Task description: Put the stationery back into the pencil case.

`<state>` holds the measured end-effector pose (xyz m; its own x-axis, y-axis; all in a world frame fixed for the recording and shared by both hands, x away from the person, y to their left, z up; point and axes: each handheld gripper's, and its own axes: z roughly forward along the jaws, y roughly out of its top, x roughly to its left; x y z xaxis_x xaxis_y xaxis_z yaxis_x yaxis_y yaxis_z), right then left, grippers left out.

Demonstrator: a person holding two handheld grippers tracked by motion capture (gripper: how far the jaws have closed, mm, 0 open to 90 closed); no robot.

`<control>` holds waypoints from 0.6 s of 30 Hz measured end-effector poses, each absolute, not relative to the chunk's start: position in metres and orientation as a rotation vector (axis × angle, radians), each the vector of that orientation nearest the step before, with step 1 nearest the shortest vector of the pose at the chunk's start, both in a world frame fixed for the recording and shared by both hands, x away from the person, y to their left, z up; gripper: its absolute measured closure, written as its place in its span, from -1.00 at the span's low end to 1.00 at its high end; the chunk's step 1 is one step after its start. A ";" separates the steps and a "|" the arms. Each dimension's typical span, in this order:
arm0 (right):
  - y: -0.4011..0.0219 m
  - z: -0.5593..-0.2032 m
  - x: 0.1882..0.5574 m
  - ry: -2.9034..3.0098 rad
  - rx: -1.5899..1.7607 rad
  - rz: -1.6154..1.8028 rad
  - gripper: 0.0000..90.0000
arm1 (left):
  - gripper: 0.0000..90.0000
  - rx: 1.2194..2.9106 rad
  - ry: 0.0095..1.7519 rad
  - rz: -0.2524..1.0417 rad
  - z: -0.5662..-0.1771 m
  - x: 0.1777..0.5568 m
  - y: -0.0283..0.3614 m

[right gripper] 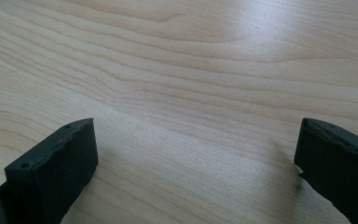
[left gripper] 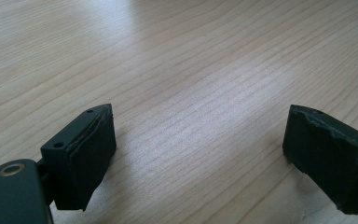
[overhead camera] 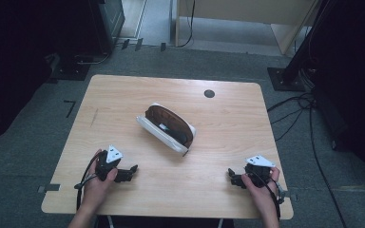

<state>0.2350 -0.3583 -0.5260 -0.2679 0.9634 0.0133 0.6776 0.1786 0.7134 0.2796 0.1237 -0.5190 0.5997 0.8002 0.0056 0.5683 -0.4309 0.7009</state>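
Both the left gripper [overhead camera: 132, 169] and right gripper [overhead camera: 231, 175] rest wide and empty on the bench [overhead camera: 123, 95], so the work looks unstarted; next, reaching forward to the case [overhead camera: 167, 128] between them.

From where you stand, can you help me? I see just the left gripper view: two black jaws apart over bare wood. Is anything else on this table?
Observer: Yes. A white case with a brown lining lies open at the middle of the table, something dark inside it.
Operator: Is my gripper near it?
Observer: No. The left gripper sits near the front edge, apart from the case.
Operator: And the other hand?
Observer: The right gripper rests near the front right corner, jaws open over bare wood.
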 end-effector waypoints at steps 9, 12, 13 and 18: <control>-0.359 -0.526 0.238 2.025 1.551 0.870 -1.00 | -0.79 2.157 1.076 0.448 -0.519 0.280 0.124; -0.359 -0.526 0.238 2.024 1.550 0.869 -1.00 | -0.79 2.157 1.076 0.447 -0.519 0.280 0.124; -0.359 -0.526 0.238 2.025 1.550 0.869 -1.00 | -0.79 2.157 1.076 0.447 -0.519 0.280 0.124; -0.359 -0.527 0.238 2.025 1.550 0.870 -1.00 | -0.79 2.157 1.077 0.447 -0.519 0.280 0.124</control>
